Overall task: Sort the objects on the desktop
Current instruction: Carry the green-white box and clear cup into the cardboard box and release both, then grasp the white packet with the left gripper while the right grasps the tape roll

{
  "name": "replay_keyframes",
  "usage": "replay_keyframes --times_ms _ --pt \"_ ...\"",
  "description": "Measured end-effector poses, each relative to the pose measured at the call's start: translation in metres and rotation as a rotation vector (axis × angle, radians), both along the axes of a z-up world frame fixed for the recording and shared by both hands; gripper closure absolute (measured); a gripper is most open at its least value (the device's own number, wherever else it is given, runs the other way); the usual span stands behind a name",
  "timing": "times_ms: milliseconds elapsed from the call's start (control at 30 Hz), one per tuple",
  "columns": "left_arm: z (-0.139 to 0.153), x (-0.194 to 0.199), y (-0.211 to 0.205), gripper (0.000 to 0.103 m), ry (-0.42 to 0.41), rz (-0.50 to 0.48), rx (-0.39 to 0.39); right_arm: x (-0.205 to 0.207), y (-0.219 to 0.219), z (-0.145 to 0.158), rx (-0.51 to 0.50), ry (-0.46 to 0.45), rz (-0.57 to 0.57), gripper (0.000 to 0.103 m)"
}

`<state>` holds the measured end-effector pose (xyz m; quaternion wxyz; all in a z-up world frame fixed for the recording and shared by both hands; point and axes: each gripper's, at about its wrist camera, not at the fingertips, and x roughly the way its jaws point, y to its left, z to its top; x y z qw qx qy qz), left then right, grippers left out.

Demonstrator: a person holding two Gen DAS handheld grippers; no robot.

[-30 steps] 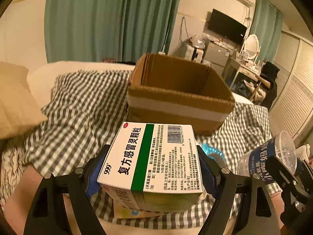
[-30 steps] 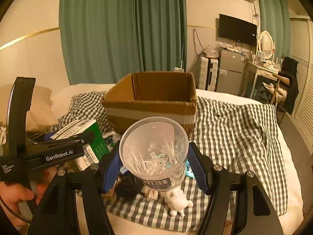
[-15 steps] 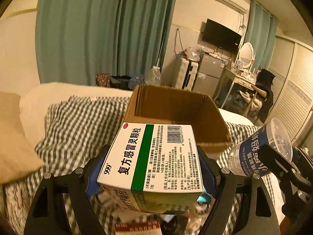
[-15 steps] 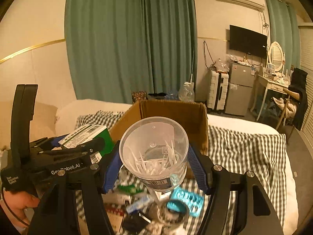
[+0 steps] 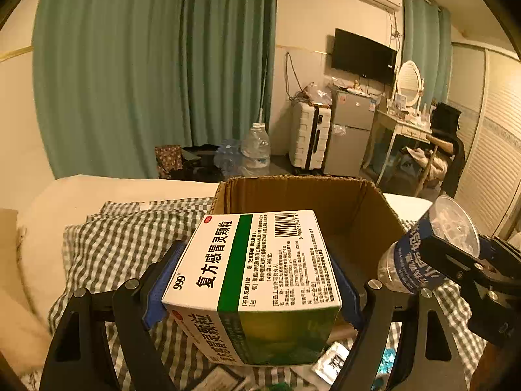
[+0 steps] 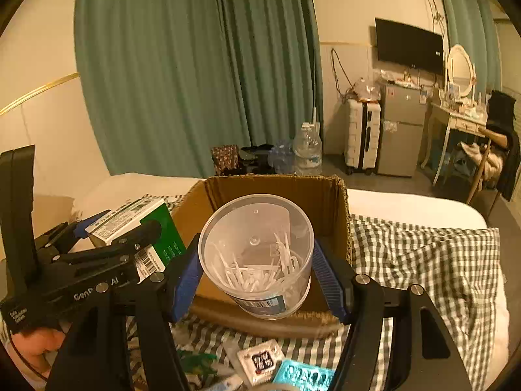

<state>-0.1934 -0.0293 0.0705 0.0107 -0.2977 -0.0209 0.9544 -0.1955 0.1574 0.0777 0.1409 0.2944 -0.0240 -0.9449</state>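
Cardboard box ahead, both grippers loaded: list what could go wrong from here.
1. The clear tub in the right gripper looks lidless; tipping it could spill the white picks inside.
2. The left gripper holds the medicine box close beside the tub; they may collide above the cardboard box.
3. A low carry could catch the cardboard box's near rim.

Glossy medicine carton (image 5: pixel 250 280), clear plastic tub (image 6: pixel 257 254), matt corrugated-cardboard box (image 6: pixel 276 189).

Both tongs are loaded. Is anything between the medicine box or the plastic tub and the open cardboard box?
Nothing visible does. The medicine box in the left tongs and the plastic tub in the right tongs both face the cardboard box, whose top is open. Its floor is mostly hidden.
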Motion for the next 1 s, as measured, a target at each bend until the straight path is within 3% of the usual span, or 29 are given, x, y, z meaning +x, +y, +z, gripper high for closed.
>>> replay_keyframes --times_ms 167,200,233,267,367,600,833,1000 --pt "-0.011 -0.015 0.003 0.018 0.02 -0.004 -0.027 -0.018 0.001 -0.017 -0.004 -0.017 -0.006 0.038" --pt "-0.013 -0.017 0.003 0.014 0.028 -0.002 -0.044 -0.02 0.002 -0.019 -0.01 -0.017 -0.006 0.036" --pt "-0.015 -0.018 0.004 0.002 0.03 0.009 -0.064 -0.02 0.003 -0.021 -0.016 -0.013 -0.008 0.025" --pt "-0.016 -0.019 0.005 0.0 0.028 0.033 -0.096 -0.019 0.005 -0.021 -0.022 -0.006 -0.013 0.014" --pt "-0.018 -0.018 0.006 0.0 0.02 0.048 -0.147 -0.008 0.009 -0.014 -0.019 0.025 -0.037 0.014" --pt "-0.01 0.023 0.006 0.0 0.031 0.045 -0.172 0.033 0.007 0.004 0.008 0.045 -0.054 0.013" --pt "0.007 0.079 0.005 0.0 0.038 0.038 -0.158 0.088 0.01 0.012 0.007 0.026 -0.071 0.013" --pt "-0.003 0.11 -0.001 0.0 0.013 0.047 -0.125 0.117 0.01 0.005 0.018 0.003 -0.073 0.013"
